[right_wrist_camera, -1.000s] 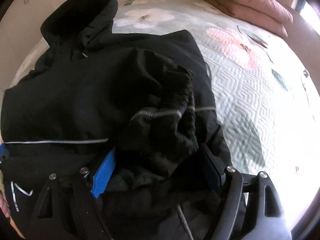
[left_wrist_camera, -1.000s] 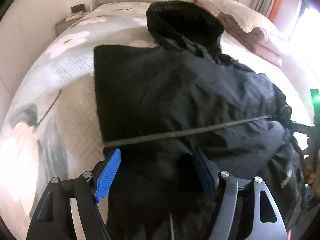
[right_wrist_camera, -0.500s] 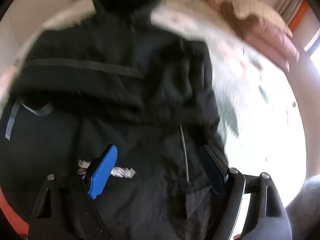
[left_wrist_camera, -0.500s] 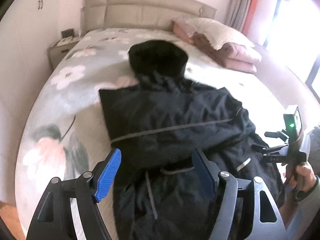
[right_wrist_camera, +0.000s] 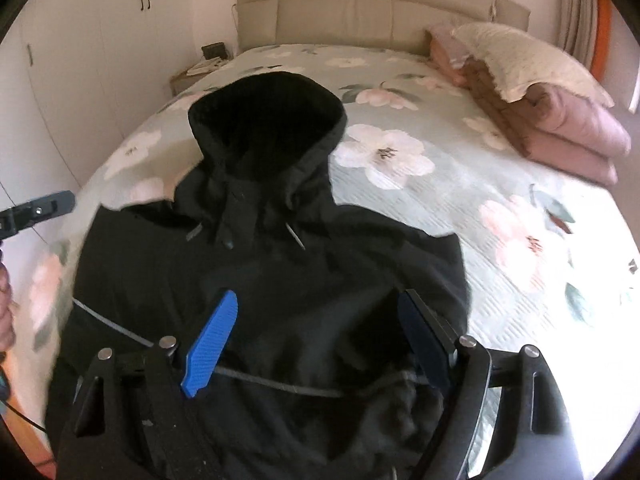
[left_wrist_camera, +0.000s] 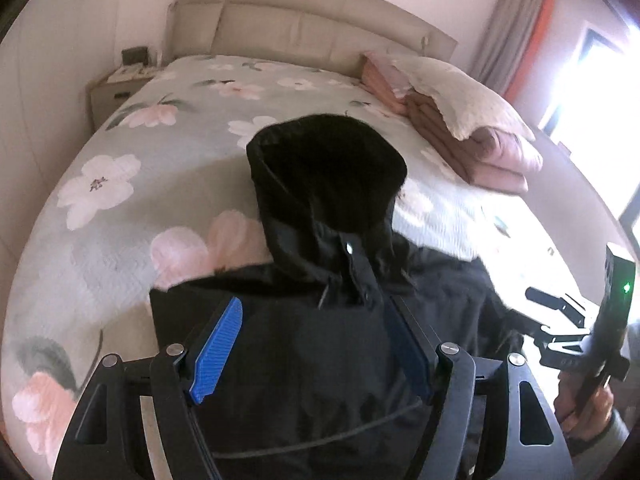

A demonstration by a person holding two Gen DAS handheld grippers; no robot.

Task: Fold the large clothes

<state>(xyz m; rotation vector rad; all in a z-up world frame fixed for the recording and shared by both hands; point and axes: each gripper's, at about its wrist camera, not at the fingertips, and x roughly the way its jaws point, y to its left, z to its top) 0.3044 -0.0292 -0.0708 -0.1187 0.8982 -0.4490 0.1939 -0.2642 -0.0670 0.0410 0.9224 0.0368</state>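
Well, left wrist view: the left tongs [left_wrist_camera: 316, 352] hang spread wide over the black hooded jacket [left_wrist_camera: 320, 360], gripping nothing, hood [left_wrist_camera: 326, 168] pointing to the headboard [left_wrist_camera: 304, 36] on the flowered bed [left_wrist_camera: 132, 200]. Right wrist view: right tongs [right_wrist_camera: 320, 344] gape apart too, empty above the jacket's chest, folded pink blankets [right_wrist_camera: 560, 128] off to the right

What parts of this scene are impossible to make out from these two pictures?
- Black jacket hem: both views, hidden behind the claws and cut off at the bottom edge.
- Jacket sleeves: black on black, their folds cannot be traced.
- Items on the nightstand: too small.
- Window: left view, washed out by glare.
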